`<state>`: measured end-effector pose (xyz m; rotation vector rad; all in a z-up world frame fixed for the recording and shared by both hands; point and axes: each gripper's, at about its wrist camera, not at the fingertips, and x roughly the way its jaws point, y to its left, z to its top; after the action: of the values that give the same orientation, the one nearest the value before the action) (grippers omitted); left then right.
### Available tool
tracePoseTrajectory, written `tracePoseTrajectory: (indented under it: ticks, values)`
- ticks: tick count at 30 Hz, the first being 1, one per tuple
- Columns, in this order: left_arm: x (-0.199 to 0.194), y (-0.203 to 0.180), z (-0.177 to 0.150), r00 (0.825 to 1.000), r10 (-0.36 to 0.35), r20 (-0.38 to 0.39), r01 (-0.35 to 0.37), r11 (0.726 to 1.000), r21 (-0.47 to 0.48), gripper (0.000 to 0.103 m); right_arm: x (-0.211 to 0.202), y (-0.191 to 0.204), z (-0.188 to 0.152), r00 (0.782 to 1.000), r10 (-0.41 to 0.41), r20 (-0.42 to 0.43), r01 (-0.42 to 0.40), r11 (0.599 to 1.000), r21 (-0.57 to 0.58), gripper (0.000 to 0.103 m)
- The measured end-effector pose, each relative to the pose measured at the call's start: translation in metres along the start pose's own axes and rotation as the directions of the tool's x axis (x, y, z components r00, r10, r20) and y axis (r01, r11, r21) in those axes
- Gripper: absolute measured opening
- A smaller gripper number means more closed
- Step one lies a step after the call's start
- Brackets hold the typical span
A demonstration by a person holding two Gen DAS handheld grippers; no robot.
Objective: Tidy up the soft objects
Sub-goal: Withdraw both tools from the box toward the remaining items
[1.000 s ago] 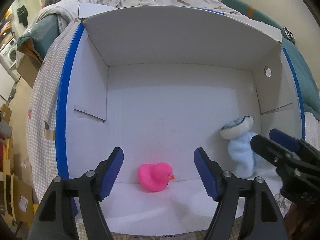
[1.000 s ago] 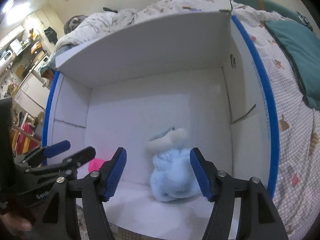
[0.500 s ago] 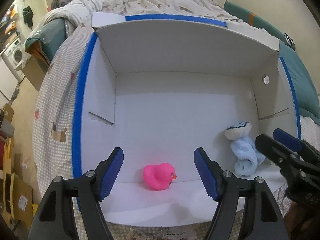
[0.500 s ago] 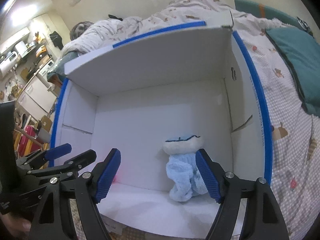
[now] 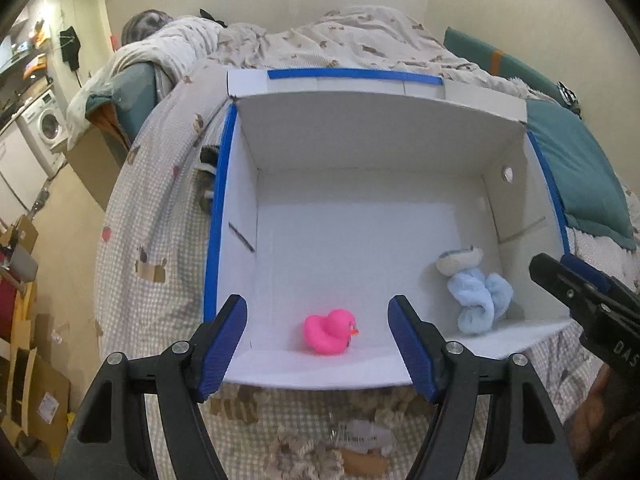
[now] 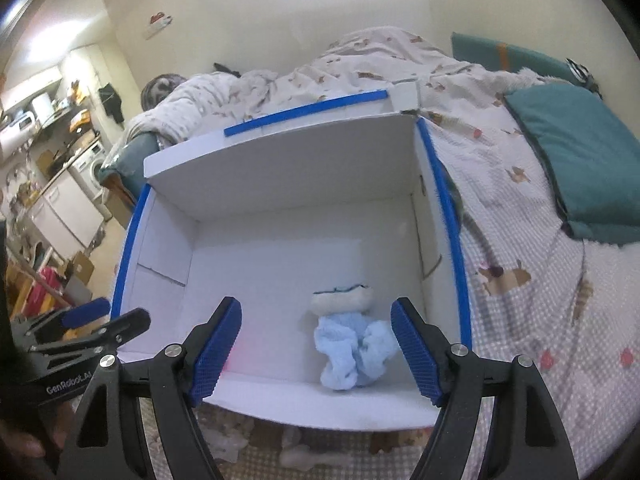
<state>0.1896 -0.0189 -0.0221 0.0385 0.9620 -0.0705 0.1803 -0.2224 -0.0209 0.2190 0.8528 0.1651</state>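
I am holding my left gripper (image 5: 316,338) spread wide and empty above the near rim of the white box (image 5: 360,128). One pink rubber duck (image 5: 330,332) is sitting on the box floor just ahead, between its pads. My right gripper (image 6: 316,342) is hanging open and empty too, with one light blue plush toy (image 6: 352,344) lying inside the box straight ahead. I am judging both drops done, so the next move calls for finding another soft object; a knitted thing (image 5: 304,456) is lying below my left tool.
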Motion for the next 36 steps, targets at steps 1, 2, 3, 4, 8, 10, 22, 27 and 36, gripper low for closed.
tracePoseTrajectory:
  ticks: [1,2,3,4,8,10,22,27,36]
  values:
    - [-0.002,0.000,-0.002,1.000,-0.004,-0.003,0.004,1.000,-0.002,0.071,-0.001,0.000,-0.002,1.000,0.007,-0.009,-0.007,1.000,0.004,0.082]
    - [-0.007,0.000,-0.004,1.000,-0.003,0.001,0.003,1.000,-0.007,0.071,-0.004,0.001,-0.003,1.000,0.013,-0.014,-0.012,1.000,0.005,0.082]
    - [-0.011,0.001,-0.007,1.000,0.000,0.007,0.000,1.000,-0.012,0.071,-0.007,0.001,-0.005,1.000,0.013,-0.012,-0.013,1.000,0.004,0.082]
    - [-0.015,0.003,-0.009,1.000,0.002,0.014,-0.002,1.000,-0.015,0.071,-0.010,0.002,-0.007,1.000,0.012,-0.009,-0.012,1.000,-0.001,0.082]
    - [-0.030,0.010,-0.020,1.000,0.010,0.024,-0.010,0.999,-0.031,0.071,-0.024,0.005,-0.016,1.000,0.012,-0.007,-0.013,1.000,-0.015,0.082]
    - [-0.034,0.014,-0.026,1.000,0.016,0.024,-0.015,0.999,-0.041,0.071,-0.031,0.005,-0.023,1.000,0.013,-0.014,-0.013,1.000,-0.017,0.082]
    - [-0.055,0.035,-0.068,0.998,0.066,0.007,-0.065,0.995,-0.075,0.071,-0.048,0.012,-0.070,0.997,0.029,-0.076,-0.033,0.998,-0.049,0.082]
    - [-0.044,0.048,-0.083,0.997,0.061,-0.046,-0.065,0.994,-0.093,0.071,-0.045,0.010,-0.084,0.992,0.032,-0.121,-0.039,0.998,-0.048,0.082]
    - [0.020,0.053,-0.118,0.942,-0.062,-0.331,0.000,0.983,-0.184,0.071,-0.032,-0.009,-0.092,0.982,0.027,-0.189,-0.017,0.998,0.053,0.082]
